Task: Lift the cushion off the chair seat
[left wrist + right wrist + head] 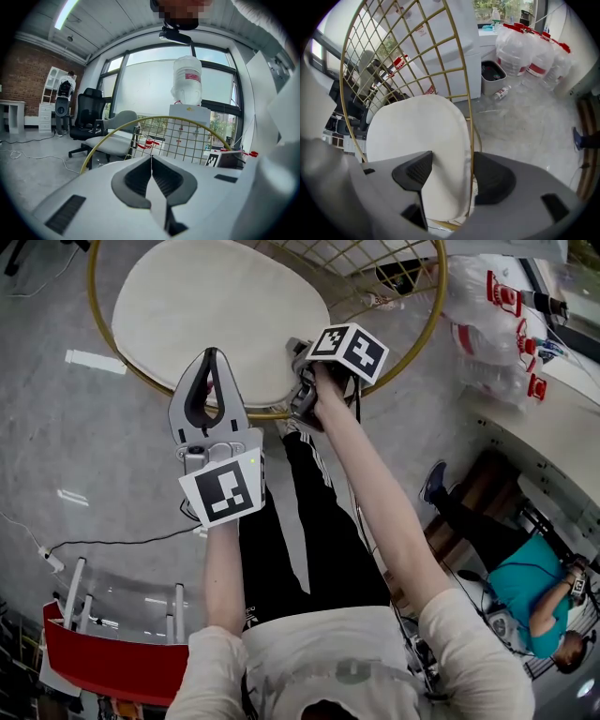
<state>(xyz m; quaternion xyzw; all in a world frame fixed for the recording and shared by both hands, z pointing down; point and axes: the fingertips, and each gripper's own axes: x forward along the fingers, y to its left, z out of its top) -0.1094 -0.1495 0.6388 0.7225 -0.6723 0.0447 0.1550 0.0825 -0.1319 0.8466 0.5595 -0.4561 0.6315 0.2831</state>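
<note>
Left tool (151, 158) is up near the head camera, jaws shut flat against each other with nothing gripped. In the head view its tip sits over the near edge of the cream cushion (419, 136); contact unclear. Right tool (452, 174) is just to its right, jaws wide apart. They straddle the cushion's near edge and the gold chair rim (472, 140). The rim runs close to the right jaw, the cushion fills the rest of the gap, and nothing is squeezed. Cushion lies on the round seat inside the rim, ahead of both tools. Wire-grid chair back (401, 56) rises beyond it. Water jugs (527, 49) stand on the floor (525, 122), far right of the right tool.
</note>
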